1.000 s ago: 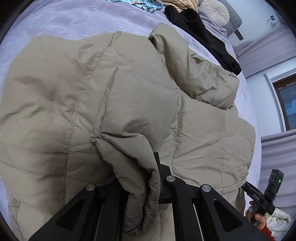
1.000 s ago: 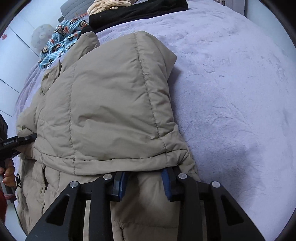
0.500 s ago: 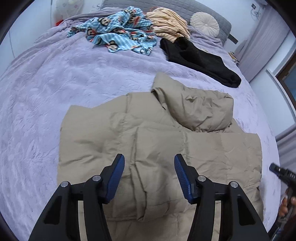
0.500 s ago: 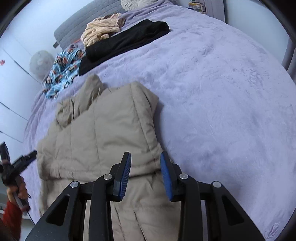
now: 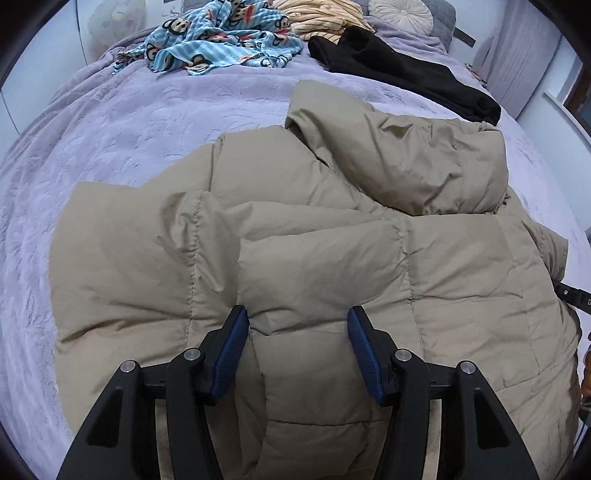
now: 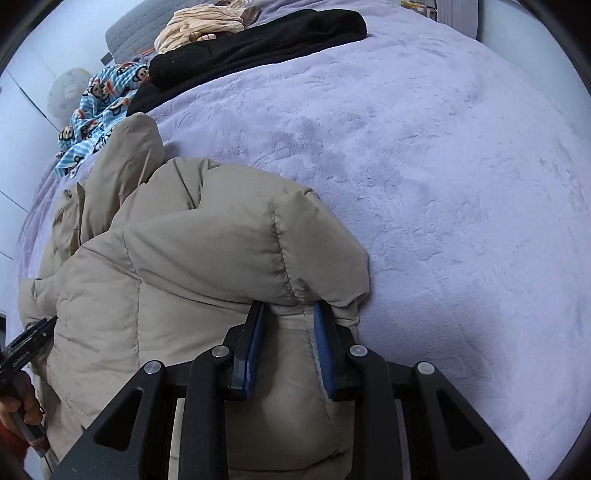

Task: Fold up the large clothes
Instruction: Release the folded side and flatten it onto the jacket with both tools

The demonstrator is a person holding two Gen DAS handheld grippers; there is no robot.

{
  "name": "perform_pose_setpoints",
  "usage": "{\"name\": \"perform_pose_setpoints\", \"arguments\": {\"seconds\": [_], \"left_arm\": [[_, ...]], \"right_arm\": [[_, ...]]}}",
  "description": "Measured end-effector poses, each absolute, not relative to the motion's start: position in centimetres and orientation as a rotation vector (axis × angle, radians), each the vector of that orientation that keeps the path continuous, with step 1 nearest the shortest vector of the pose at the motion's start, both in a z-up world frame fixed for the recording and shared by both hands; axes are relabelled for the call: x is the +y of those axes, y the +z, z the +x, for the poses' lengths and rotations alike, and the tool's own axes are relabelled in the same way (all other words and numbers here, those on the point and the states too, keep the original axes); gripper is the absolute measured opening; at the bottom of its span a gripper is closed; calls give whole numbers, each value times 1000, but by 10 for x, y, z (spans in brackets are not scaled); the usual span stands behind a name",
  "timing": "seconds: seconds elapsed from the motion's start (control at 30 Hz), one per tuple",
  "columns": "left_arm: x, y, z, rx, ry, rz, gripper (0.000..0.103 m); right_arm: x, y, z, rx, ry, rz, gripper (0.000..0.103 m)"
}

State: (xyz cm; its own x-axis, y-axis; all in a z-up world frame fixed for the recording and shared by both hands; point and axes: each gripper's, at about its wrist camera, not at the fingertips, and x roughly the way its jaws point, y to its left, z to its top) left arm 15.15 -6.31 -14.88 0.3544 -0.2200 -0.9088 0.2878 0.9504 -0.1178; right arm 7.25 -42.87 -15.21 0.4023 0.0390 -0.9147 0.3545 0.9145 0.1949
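Note:
A large beige puffer jacket [image 5: 314, 251] lies on the purple bed, sides folded in, its hood [image 5: 406, 158] bunched at the far end. My left gripper [image 5: 298, 321] is open, its blue pads wide apart, low over the jacket's near edge with fabric bulging between them. In the right wrist view the jacket [image 6: 192, 266] fills the left half. My right gripper [image 6: 288, 317] is open, jaws partly apart, with a folded jacket edge between the pads but not pinched.
A purple blanket [image 6: 443, 166] covers the bed. At the far end lie a blue monkey-print garment [image 5: 221, 40], a black garment [image 5: 399, 77], a striped cream garment [image 5: 325, 14] and a round pillow [image 5: 400, 11]. The other gripper's handle shows at the left edge [image 6: 22, 354].
A second ago my left gripper was shut on jacket fabric; it let go. Both grippers pulled back from the jacket, then came down close onto its near edge, still open.

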Motion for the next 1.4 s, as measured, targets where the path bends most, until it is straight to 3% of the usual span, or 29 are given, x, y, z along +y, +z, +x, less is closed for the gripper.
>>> {"name": "perform_pose_setpoints", "arguments": {"seconds": [0.23, 0.3, 0.33, 0.63, 0.77, 1.33, 1.37, 1.4], "left_arm": [[-33, -128, 120, 1148, -262, 89, 58], [-28, -134, 114, 1153, -238, 120, 71], [-24, -137, 113, 1157, -218, 123, 72], [-3, -115, 107, 1225, -109, 115, 72], [-5, -91, 84, 1264, -142, 129, 72], [-41, -35, -44, 1364, -127, 23, 72], [-41, -32, -50, 1365, -118, 13, 82], [-41, -29, -56, 1362, -105, 5, 101]], "right_arm": [[-409, -110, 40, 1130, -227, 277, 34], [-396, -105, 24, 1125, -222, 233, 37], [-390, -105, 16, 1130, -225, 209, 39], [-403, -102, -21, 1215, -280, 310, 40], [-407, -87, -40, 1236, -244, 421, 50], [-384, -65, -95, 1324, -82, 591, 74], [-384, -65, -96, 1330, -72, 593, 74], [-383, -66, -98, 1336, -61, 596, 74]]}}
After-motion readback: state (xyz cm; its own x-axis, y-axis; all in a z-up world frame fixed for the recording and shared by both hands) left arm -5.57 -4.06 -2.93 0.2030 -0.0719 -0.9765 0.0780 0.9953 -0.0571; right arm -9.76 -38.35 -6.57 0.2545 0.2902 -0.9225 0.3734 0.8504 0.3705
